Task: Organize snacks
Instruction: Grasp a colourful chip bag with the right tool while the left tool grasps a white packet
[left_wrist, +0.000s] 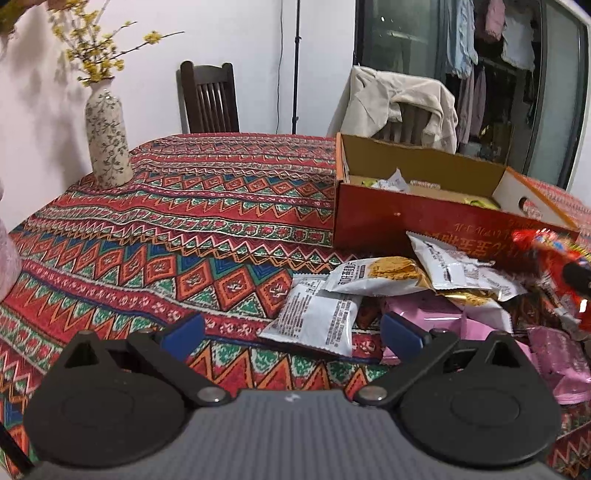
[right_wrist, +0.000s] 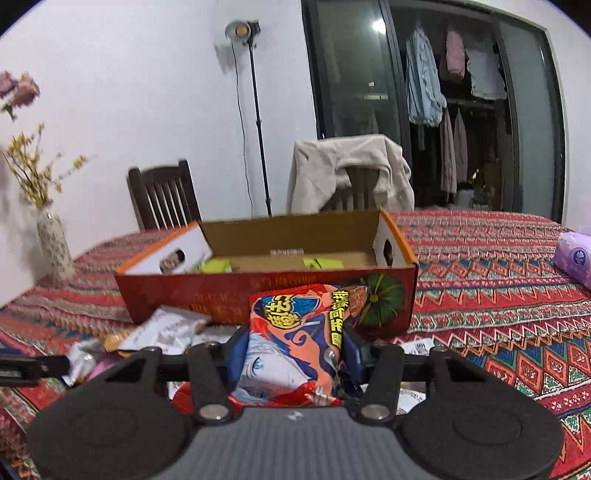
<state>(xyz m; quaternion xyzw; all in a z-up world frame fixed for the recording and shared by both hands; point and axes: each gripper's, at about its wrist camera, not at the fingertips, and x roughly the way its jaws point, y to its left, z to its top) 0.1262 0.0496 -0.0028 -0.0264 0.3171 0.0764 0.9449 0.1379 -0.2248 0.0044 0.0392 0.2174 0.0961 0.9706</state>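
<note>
My right gripper (right_wrist: 295, 350) is shut on an orange-red snack packet (right_wrist: 295, 332) with cartoon print, which stands upright between the blue pads in front of the red cardboard box (right_wrist: 192, 291). The same packet (left_wrist: 554, 266) shows blurred at the right edge of the left wrist view. My left gripper (left_wrist: 291, 332) is open, low over the tablecloth, with a white snack packet (left_wrist: 317, 321) lying between and just beyond its fingers. More packets are piled to its right: a white cracker packet (left_wrist: 376, 277), another white one (left_wrist: 450, 266), pink ones (left_wrist: 443, 317).
The open box (left_wrist: 424, 214) holds a few small packets. A flowered vase (left_wrist: 107, 140) with yellow sprigs stands at the table's far left. Two chairs (left_wrist: 208, 98) stand behind the table, one draped with a beige jacket (right_wrist: 351, 170). A purple tissue pack (right_wrist: 576, 254) lies at the right.
</note>
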